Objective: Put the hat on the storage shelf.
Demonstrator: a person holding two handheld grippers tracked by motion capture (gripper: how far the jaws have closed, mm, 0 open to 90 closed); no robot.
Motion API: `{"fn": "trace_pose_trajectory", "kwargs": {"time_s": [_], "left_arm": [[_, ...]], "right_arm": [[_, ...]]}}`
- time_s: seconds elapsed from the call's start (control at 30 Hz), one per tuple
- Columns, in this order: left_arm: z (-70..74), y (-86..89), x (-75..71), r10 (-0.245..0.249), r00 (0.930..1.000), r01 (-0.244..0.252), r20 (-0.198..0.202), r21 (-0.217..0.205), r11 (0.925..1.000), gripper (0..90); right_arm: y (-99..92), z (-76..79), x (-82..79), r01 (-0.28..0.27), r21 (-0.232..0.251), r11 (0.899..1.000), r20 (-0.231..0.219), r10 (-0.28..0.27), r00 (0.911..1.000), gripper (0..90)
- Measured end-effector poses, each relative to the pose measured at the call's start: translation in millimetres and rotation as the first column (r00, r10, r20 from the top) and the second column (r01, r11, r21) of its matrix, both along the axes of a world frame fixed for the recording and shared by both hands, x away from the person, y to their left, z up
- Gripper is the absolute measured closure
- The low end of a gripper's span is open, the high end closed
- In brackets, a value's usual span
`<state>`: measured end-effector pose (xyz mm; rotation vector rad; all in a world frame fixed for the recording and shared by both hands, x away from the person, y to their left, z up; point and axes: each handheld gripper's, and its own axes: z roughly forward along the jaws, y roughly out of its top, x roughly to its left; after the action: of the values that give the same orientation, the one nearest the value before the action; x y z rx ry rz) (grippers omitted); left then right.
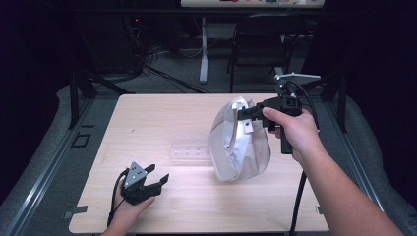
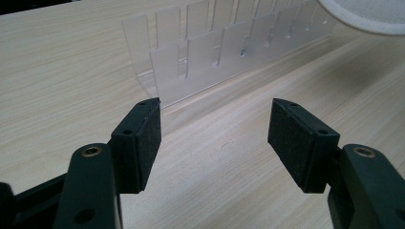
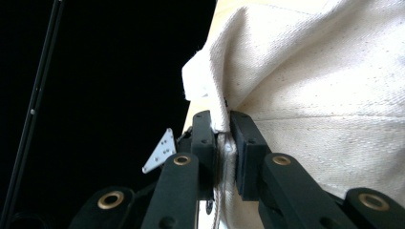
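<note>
My R gripper [image 1: 244,114] clamped on white fabric bag's [image 1: 239,142] rim, hanging to its left; L gripper [image 1: 158,175] jaws apart, nearer clear slotted plastic rack [image 1: 189,149].

The hand-held gripper [image 3: 223,143] pinches the edge of a cream cloth [image 3: 325,81].

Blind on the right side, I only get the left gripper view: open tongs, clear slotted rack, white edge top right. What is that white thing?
Observer: A pale fabric piece, hanging from the right tongs above the table.
Operator: Grip solid?
Observer: Right gripper view: both pads pinch its folded edge.
Operator: Touching the rack?
Observer: High view: it hangs just right of the clear rack; contact unclear.
</note>
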<state>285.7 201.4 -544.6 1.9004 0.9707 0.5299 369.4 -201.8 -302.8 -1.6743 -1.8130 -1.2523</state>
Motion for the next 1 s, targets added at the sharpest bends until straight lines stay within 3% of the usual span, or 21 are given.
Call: {"fn": "trace_pose_trajectory", "kwargs": {"time_s": [0.43, 0.53, 0.73, 0.93, 1.0], "left_arm": [[1.1, -0.9, -0.7, 0.028, 0.9995, -0.028, 0.013, -0.008, 0.9996, 34.3], [0.4, -2.4, -0.5, 0.011, 0.9999, -0.011, -0.001, -0.008, 0.9999, 34.6], [1.2, -9.5, -1.7, -0.016, 0.9998, 0.016, 0.015, -0.013, 0.9998, 35.3], [2.2, -14.7, -0.5, -0.043, 0.9991, 0.043, 0.0, -0.016, 0.9989, 35.6], [2.8, -18.3, 1.0, -0.065, 0.9979, 0.065, -0.007, -0.035, 0.9973, 37.3]], "right_arm": [[12.0, 7.0, 27.6, 0.076, 0.026, 0.997, 0.015, -0.077, 0.997, 81.5], [14.3, 7.1, 33.7, 0.099, 0.033, 0.995, 0.017, -0.099, 0.9949, 81.5], [16.3, 6.5, 43.8, 0.143, 0.03, 0.989, 0.021, -0.144, 0.9893, 81.4], [18.3, -1.2, 52.6, 0.187, 0.043, 0.981, 0.012, -0.188, 0.9822, 81.4], [18.4, -5.9, 56.6, 0.207, 0.043, 0.977, 0.006, -0.208, 0.9782, 81.4]]}}
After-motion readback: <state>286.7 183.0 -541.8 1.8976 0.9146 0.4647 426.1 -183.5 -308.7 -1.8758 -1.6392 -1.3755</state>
